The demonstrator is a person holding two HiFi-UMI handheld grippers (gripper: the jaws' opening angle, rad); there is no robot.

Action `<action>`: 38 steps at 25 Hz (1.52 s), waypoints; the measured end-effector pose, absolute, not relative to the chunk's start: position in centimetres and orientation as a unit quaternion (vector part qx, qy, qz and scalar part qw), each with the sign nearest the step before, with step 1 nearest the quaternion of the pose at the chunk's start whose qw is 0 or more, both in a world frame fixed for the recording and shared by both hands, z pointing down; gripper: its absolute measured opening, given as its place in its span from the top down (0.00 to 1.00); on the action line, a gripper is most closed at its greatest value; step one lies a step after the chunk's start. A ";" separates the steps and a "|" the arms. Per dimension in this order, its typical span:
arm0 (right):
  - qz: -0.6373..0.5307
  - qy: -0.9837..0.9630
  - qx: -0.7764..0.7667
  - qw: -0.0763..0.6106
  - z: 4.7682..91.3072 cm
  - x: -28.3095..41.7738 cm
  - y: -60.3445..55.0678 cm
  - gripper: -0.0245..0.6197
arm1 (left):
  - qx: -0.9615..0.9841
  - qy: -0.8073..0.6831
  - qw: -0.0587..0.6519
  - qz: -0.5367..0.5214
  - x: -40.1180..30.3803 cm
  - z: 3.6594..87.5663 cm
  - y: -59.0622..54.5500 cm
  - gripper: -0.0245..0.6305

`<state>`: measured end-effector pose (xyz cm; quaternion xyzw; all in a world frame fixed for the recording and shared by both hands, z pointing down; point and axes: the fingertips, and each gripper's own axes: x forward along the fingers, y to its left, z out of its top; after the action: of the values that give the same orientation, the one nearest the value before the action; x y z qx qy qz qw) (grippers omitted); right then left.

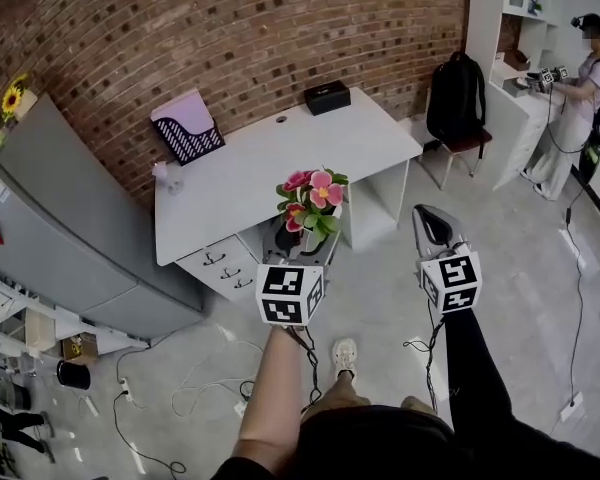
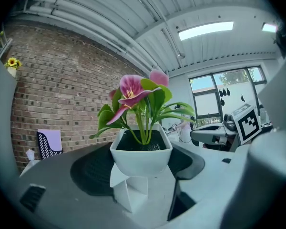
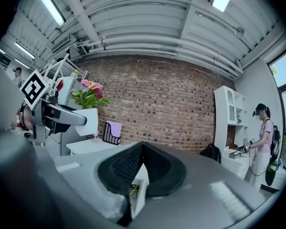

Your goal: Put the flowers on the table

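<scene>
While you carry the flowers [image 1: 313,200] toward the table [image 1: 248,173], the head view shows your left gripper [image 1: 302,240] holding them at its front edge. Whether the pot is over the top yet, I cannot tell. The grip itself is hidden behind the marker cube [image 1: 290,294], and the right gripper [image 1: 428,218] hangs beside, apart from the pot.

In the left gripper view, the jaws are clamped on the white pot [image 2: 140,155], which stands upright between them. Its lower sides are hidden by the jaws, and little of the tabletop ahead shows.

In the right gripper view, the jaws are pressed together on nothing, with the flowers well off to their left.

Next, I judge, you should reach forward past the edge, lower the pot level, then release.
</scene>
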<state>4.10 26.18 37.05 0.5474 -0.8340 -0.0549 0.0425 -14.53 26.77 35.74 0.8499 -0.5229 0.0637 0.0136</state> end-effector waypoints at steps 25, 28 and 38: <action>-0.029 -0.805 0.591 0.038 37.4 1.0 0.0 0.96 | 0.868 -0.491 0.036 0.066 -18.2 37.2 -0.9 0.44; -0.027 -0.805 0.592 0.032 37.1 1.2 -1.7 0.96 | 0.868 -0.490 0.032 0.068 -18.1 36.8 -2.5 0.44; -0.045 -0.816 0.575 0.025 37.8 1.6 -9.6 0.96 | 0.867 -0.493 0.026 0.065 -16.7 38.0 -9.2 0.44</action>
<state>1.63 -9.63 37.78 0.5754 -0.8162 -0.0455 0.0245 -16.69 -9.19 37.95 0.8674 -0.4926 0.0653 0.0257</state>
